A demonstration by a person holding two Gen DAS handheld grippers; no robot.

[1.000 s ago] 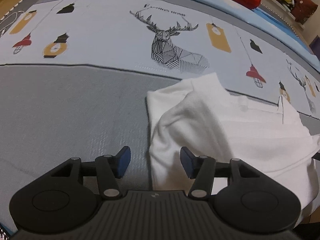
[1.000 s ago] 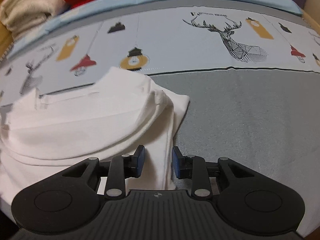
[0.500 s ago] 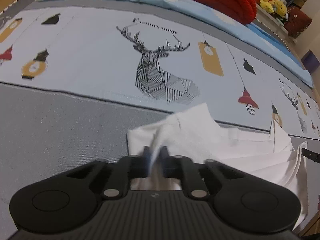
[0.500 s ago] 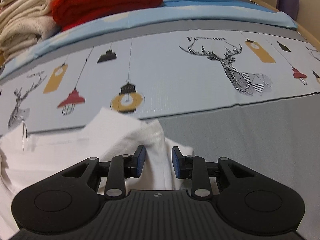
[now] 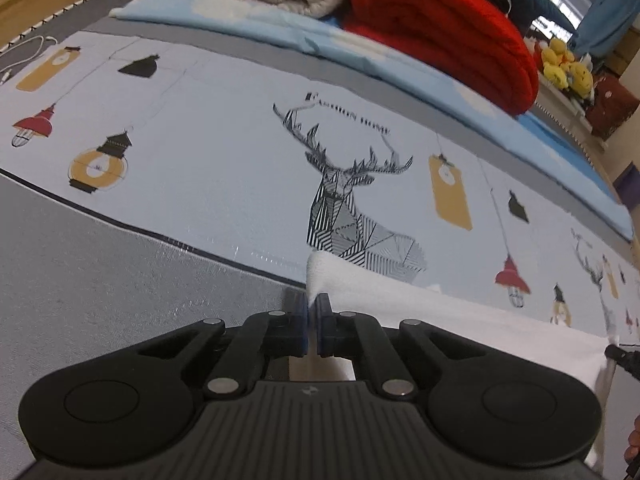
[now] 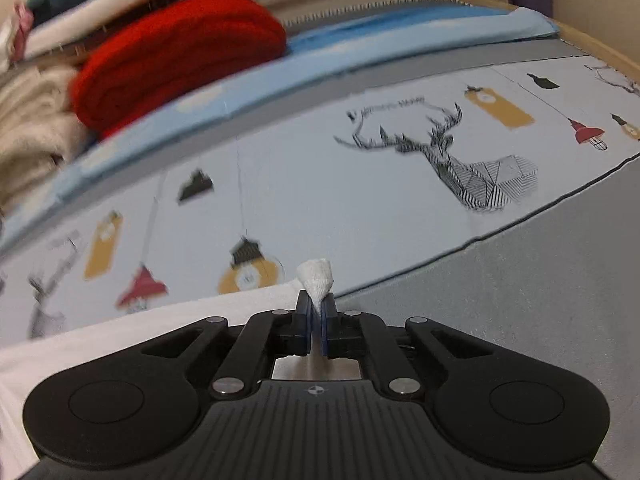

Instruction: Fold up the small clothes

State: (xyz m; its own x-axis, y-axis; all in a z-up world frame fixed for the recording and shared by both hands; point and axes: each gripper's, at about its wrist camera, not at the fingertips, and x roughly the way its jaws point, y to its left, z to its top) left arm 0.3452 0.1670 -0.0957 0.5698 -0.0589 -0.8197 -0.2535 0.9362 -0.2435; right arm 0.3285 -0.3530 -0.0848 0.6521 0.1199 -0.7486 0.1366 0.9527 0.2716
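My left hand-held gripper [image 5: 312,308] has just clamped on one corner of the small white cotton garment [image 5: 460,320], and a moment ago its jaws stood wide with the cloth lying loose ahead of them. My right hand-held gripper [image 6: 316,312] has just pinched the opposite corner, a little white tuft [image 6: 316,280] poking up between its blue pads [image 6: 305,320]. The edge between my two grips now runs taut and raised, where before it lay crumpled, so I judge the garment is ready to be carried over into a fold. Beneath it spreads the grey and pale-blue printed bedsheet [image 5: 200,168] with its deer and lanterns. Farther off sits a rolled red knitted blanket [image 5: 440,28].
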